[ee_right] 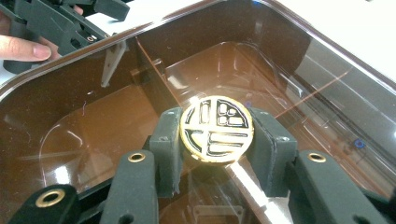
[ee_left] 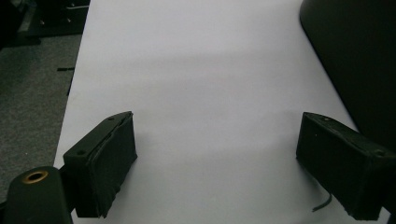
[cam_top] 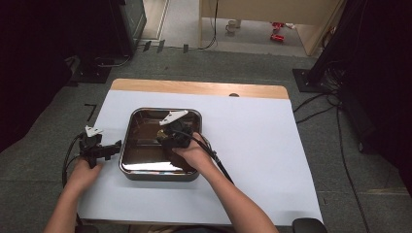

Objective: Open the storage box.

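Gold and black, the round disc [ee_right: 217,129] looks stiff, light and slick; the right gripper [ee_right: 217,140] clamps its 2 opposite edges inside the tray [cam_top: 127,145], near the far-right corner. The left gripper [ee_left: 217,163] gapes empty.

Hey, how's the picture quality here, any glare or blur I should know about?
High view: a bright glare strip lies on the tray near edge. Right gripper view: sharp on the gold disc, with reflections streaking the tray's glossy brown floor. Left gripper view: soft shading across the white sheet, dark corners.
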Demonstrator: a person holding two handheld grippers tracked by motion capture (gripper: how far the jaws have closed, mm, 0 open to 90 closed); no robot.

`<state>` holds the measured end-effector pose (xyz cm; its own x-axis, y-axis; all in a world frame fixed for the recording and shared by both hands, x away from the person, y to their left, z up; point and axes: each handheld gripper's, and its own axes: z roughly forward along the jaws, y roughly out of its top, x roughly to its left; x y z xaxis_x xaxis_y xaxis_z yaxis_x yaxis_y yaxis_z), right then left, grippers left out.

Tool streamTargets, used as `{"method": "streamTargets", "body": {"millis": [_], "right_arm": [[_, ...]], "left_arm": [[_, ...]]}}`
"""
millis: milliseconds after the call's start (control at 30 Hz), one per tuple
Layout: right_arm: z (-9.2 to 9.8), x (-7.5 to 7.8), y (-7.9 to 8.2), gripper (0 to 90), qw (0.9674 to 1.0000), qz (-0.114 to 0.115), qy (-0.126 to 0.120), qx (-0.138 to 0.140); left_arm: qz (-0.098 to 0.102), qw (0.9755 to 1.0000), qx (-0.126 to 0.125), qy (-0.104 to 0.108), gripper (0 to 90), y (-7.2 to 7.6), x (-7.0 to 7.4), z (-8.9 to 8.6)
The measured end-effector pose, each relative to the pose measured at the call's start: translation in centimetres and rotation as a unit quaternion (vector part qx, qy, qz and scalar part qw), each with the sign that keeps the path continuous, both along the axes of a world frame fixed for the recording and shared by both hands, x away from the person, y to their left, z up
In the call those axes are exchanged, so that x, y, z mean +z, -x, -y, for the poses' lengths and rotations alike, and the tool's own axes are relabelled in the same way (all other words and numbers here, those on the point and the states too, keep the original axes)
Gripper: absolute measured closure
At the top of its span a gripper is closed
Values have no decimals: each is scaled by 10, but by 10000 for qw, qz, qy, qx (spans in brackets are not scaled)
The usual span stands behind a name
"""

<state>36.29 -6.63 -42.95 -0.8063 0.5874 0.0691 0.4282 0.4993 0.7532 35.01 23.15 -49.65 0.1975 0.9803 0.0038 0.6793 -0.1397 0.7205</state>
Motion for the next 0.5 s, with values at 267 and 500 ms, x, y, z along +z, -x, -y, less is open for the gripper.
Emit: {"method": "streamTargets", "body": {"millis": [267,500], "right_arm": [[-3,6,0,585,9998,2,201,18],[-1,19,4,586,9998,106,183,34]], "left_arm": [[1,10000,6,5,120,0,0,0],[0,10000,9,13,120,0,0,0]]}}
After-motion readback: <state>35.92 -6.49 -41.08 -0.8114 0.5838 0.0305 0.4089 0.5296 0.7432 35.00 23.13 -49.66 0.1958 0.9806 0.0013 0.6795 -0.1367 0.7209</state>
